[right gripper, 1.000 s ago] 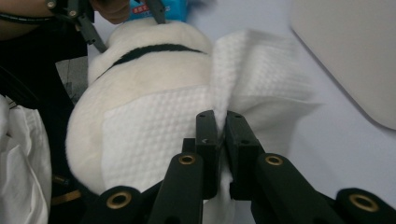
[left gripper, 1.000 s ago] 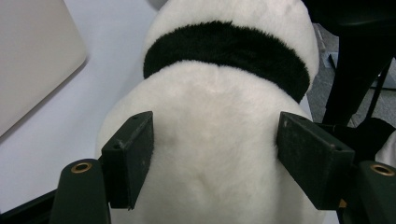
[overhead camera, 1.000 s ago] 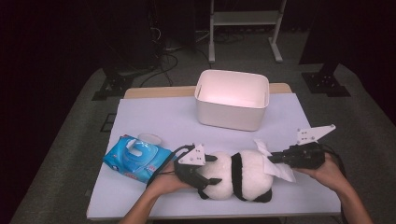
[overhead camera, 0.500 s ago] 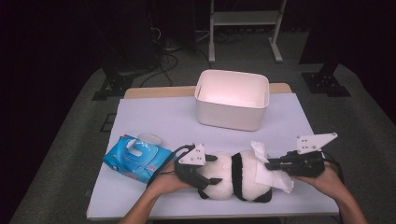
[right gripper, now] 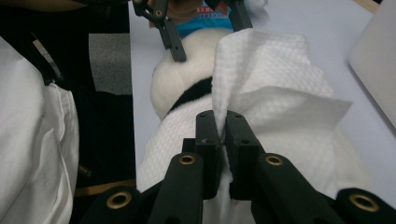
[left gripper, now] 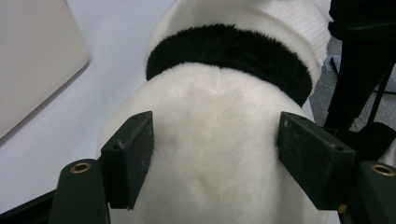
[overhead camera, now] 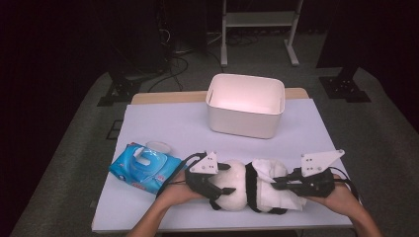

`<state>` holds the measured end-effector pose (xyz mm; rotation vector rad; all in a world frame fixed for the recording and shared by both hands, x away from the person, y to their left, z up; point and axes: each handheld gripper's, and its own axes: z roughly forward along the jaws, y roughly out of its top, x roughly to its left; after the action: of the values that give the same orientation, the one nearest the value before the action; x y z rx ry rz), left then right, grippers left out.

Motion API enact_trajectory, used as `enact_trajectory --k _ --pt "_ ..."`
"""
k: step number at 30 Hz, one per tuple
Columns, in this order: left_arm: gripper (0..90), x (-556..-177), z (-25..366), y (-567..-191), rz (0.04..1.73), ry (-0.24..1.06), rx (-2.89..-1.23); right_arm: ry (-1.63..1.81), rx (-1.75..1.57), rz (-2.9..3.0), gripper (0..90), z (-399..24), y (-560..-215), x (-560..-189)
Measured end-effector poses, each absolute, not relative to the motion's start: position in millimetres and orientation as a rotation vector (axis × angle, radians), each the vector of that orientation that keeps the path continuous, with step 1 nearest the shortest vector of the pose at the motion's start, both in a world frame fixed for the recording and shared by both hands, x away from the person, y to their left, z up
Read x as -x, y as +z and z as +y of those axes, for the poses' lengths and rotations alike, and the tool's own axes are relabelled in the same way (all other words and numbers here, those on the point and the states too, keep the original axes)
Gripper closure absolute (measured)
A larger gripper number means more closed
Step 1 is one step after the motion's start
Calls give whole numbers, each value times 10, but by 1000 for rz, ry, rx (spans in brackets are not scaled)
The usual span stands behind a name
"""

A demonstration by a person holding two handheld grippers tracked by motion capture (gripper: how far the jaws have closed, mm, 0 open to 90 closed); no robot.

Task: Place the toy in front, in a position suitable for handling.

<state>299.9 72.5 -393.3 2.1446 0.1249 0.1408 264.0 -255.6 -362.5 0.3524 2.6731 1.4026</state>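
Now: Soft Toy Clamped, Wipe Pinched Over Its Back

Right, both hands are on the plush panda (overhead camera: 242, 190) at the near edge of the table (overhead camera: 163, 123). It lies on its side between the two grippers, white fur with a black band round its middle.

Left gripper (overhead camera: 213, 190) first: its jaws stand wide and straddle the panda's white round end. In the left gripper view the two black pads (left gripper: 128, 158) press into the fur on either side, so it grips the panda (left gripper: 219, 154), with the black band just ahead of the jaws.

Over to the right gripper (overhead camera: 276, 185): in its own view the jaws are squeezed together on a fold of white wipe (right gripper: 271, 93), which rises straight out from between the pads. Beyond the jaws the wipe drapes over the panda's (right gripper: 177, 84) body, covering it up to the black band. In the high view the wipe (overhead camera: 274, 187) lies across the half of the toy nearest the right gripper, one corner hanging down the near side.

Past the left gripper, on its outer side, a blue pack of wet wipes (overhead camera: 143, 168) lies flat on the table, apart from the panda, its lid flipped open. Farther off, beyond both grippers, a white tub (overhead camera: 245, 105) stands upright, well apart from the toy.
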Motion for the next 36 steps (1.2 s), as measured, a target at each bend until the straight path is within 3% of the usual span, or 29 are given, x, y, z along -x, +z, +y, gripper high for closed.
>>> enact_trajectory --k 6,14,22,28,36 --pt "274 -3003 698 -3931 123 146 -2148 1405 -405 2654 842 -2668 -3652 -2588" --pt "267 -3011 719 -3932 133 145 -2136 1267 -227 2698 843 -2094 -3604 -2649" --pt "198 -2973 828 -3862 139 143 -2131 1259 -345 2669 848 -2403 -3642 -2720" --pt "200 -2984 778 -3952 144 108 -2150 1288 -441 2620 847 -2680 -3626 -2742" --pt "237 -3049 642 -4045 153 84 -2140 1306 -374 2632 845 -2528 -3614 -2725"
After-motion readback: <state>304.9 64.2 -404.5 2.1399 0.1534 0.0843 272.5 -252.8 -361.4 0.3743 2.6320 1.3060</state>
